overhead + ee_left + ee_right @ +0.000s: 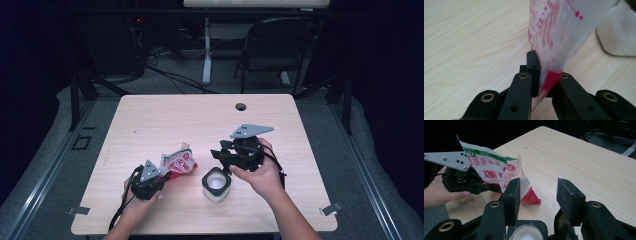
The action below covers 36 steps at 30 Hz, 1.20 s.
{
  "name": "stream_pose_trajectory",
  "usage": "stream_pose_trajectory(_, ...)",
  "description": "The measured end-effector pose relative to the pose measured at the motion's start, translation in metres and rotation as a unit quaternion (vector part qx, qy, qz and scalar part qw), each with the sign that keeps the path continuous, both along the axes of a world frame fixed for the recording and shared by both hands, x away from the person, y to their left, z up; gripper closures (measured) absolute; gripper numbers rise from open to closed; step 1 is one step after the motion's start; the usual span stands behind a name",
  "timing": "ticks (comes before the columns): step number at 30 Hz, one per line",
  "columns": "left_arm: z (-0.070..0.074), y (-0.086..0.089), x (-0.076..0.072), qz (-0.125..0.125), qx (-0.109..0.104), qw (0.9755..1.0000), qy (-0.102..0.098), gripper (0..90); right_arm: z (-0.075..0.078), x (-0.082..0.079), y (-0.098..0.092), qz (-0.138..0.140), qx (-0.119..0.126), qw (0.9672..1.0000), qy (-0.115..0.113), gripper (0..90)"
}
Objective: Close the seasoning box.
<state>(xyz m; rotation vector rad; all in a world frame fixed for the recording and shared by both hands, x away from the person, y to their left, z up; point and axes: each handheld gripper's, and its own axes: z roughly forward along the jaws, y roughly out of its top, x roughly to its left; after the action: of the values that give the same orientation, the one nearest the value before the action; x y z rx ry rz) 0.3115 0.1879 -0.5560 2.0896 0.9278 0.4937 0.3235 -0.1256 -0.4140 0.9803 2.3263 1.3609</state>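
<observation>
1. Between the left gripper's (159,176) jaws, in the left gripper view, sat the lower edge of a red-and-white printed bag (554,37); the jaws were closed tight on it, pinching the film near its red bottom corner.
2. From that grip the bag stood up and leaned away over the table (165,120), its red print and clear film rising towards the top of the left gripper view.
3. In the high view the bag (177,162) lay at the front left of the table, just beyond the left gripper, crumpled and tilted, with the person's left hand (134,197) wrapped round the gripper body.
4. The right gripper (224,151) was held by the right hand (262,172) near the table's middle, its jaws standing well apart with nothing gripped between them.
5. In the right gripper view those jaws framed bare tabletop, with the bag (499,173) to their left, its red corner resting on the wood, apart from the pads.
6. Just below and in front of the right gripper stood a small white cup in a dark holder (216,184), between the two hands in the high view.
7. Beyond the table, a dark folding chair (277,45) stood on the floor.
</observation>
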Motion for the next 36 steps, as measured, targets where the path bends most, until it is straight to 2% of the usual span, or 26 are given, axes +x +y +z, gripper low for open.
stream_pose_trajectory(6, -0.003, 0.005, 0.003, 0.01, -0.02, 0.9996, 0.017, 86.5, -0.003, -0.005, -0.006, -0.009, 0.004, 0.9999, -0.005, 52.5)
stream_pose_trajectory(9, -0.004, 0.007, 0.004, 0.013, -0.023, 0.9994, 0.023, 85.1, -0.006, -0.007, -0.009, -0.015, 0.009, 0.9998, -0.01, 51.8)
stream_pose_trajectory(12, -0.005, 0.009, 0.005, 0.013, -0.027, 0.9991, 0.028, 84.2, -0.009, -0.008, -0.011, -0.014, 0.015, 0.9998, 0.002, 51.9)
stream_pose_trajectory(14, -0.005, 0.009, 0.005, 0.014, -0.029, 0.9991, 0.029, 85.1, -0.011, -0.007, -0.012, -0.016, 0.014, 0.9998, 0.005, 51.7)
stream_pose_trajectory(19, -0.005, 0.008, 0.005, 0.012, -0.029, 0.9991, 0.028, 86.7, -0.011, -0.009, -0.017, -0.025, 0.029, 0.9992, -0.006, 51.2)
stream_pose_trajectory(24, -0.005, 0.008, 0.005, 0.013, -0.03, 0.9991, 0.027, 87.0, -0.011, -0.01, -0.022, -0.03, 0.035, 0.9989, -0.009, 50.6)
stream_pose_trajectory(32, -0.005, 0.009, 0.005, 0.008, -0.027, 0.9994, 0.018, 87.6, -0.012, -0.011, -0.027, -0.036, 0.043, 0.9984, -0.01, 50.4)
stream_pose_trajectory(36, -0.004, 0.01, 0.005, 0.012, -0.036, 0.9992, 0.014, 87.7, -0.013, -0.011, -0.029, -0.036, 0.049, 0.9981, -0.006, 50.5)
